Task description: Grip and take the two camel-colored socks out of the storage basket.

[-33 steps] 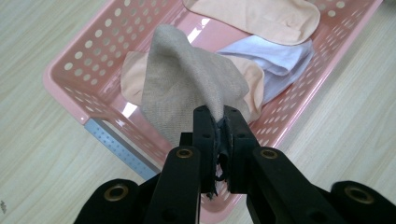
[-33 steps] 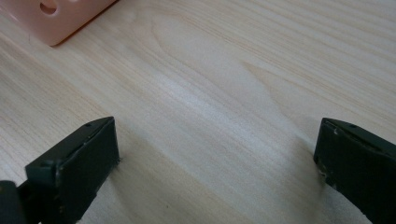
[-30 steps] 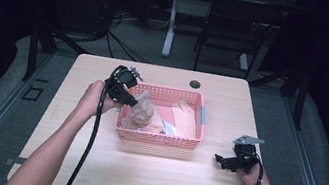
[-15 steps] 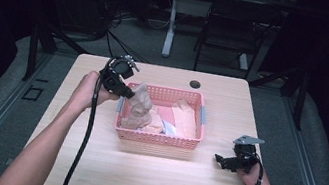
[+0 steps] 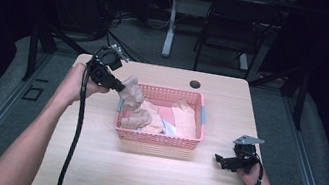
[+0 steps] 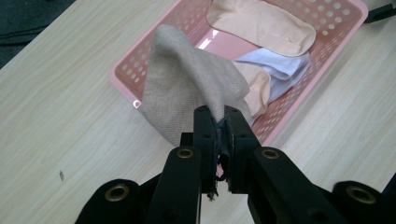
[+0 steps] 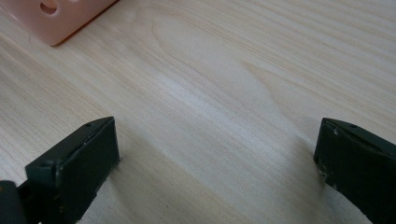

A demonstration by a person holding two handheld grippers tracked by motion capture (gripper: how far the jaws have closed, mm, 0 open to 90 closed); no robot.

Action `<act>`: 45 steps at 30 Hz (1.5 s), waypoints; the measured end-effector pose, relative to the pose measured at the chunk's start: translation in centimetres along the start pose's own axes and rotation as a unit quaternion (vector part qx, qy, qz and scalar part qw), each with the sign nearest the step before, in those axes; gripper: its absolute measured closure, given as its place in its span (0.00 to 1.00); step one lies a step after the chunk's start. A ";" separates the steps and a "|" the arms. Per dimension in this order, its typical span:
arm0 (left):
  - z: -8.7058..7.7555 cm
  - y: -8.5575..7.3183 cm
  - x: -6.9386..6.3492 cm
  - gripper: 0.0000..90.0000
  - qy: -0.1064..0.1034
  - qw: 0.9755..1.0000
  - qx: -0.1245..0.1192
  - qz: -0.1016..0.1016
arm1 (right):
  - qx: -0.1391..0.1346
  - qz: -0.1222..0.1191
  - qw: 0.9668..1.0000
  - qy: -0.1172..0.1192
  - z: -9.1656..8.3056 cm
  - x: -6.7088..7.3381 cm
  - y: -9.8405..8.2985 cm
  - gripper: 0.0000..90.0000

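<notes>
- Left gripper [image 6: 217,122]: jaws clamped on a corner of the beige cloth [image 6: 187,88]; also seen raised over the basket's left end [image 5: 119,84].
- Beige cloth hangs from that pinch, lower part draped over the rim of the pink basket [image 5: 157,138], partly inside, partly out over the counter [image 5: 138,174].
- Handling, my guess: light, soft, limp fabric; folds & swings freely, won't hold shape. Woven face looks grippy enough, not fragile. Corner/edge pinch works; lift needs height so the tail clears the rim w/o snagging the holes.
- Basket also holds a peach sock-like piece [image 6: 261,23], a white piece [image 6: 275,67] & more peach fabric, loosely piled; could drag along if tangled.
- Right gripper [image 7: 217,158]: jaws wide apart, nothing between, resting low on the counter right of the basket [image 5: 226,163].
- Surface: pale wood-grain counter, smooth, mostly bare; small dark round thing [image 5: 195,84] near far edge.
- Room: dim, grey floor, a chair [image 5: 234,28] & cables behind the counter.
</notes>
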State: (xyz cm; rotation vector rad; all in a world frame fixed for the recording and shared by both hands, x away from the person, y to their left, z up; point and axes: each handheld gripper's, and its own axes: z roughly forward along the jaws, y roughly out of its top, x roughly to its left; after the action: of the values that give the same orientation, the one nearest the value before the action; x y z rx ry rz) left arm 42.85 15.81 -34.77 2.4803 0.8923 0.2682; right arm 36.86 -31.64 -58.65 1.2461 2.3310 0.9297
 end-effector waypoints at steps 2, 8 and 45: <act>-0.3 -0.3 0.3 0.94 0.002 1.000 -0.001 -0.005 | -0.001 0.000 1.000 0.000 0.0 0.0 0.0 0.00; -1.3 -1.2 1.1 0.95 0.009 1.000 -0.003 -0.014 | 0.000 -0.001 1.000 -0.002 0.0 0.0 0.0 0.00; -4.0 -9.3 6.7 0.95 0.074 0.992 0.031 -0.100 | -0.001 0.000 1.000 0.000 0.0 0.0 0.0 0.00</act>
State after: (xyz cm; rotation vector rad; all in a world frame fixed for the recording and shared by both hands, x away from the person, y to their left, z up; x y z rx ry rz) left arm 41.57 27.81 -35.84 2.4289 1.2181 0.3648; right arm 36.86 -31.63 -58.66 1.2457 2.3300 0.9306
